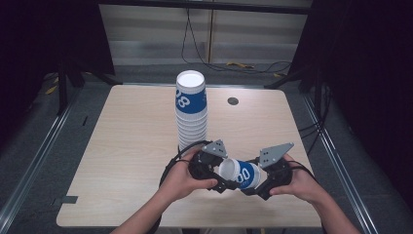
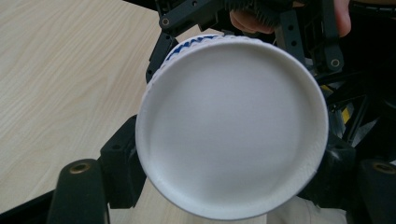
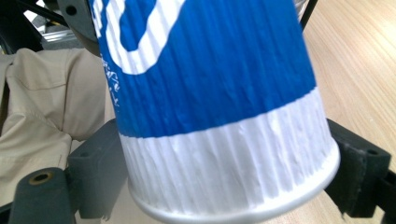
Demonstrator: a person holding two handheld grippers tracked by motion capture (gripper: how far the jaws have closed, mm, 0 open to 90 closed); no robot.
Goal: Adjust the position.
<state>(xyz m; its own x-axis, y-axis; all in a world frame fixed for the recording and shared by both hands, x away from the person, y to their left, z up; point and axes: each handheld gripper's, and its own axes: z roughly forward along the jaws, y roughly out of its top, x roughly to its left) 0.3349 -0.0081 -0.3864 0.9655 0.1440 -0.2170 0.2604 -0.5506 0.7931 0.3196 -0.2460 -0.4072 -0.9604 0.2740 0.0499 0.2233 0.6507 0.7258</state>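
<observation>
High view: paper cup [image 1: 242, 174] clamped between both grippers' jaws, sideways.

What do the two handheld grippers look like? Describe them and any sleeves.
Both the left gripper and the right gripper are black, angular frames with two blocky black jaws carrying brass-coloured screw bosses. Each is topped by a grey three-cornered plate with small holes. A black cable loops from the left one. No sleeves reach the forearms.

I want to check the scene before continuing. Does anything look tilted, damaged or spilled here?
Nothing is spilled or damaged. The paper cup lies sideways between the left gripper and right gripper, off the upright cup stack.
</observation>
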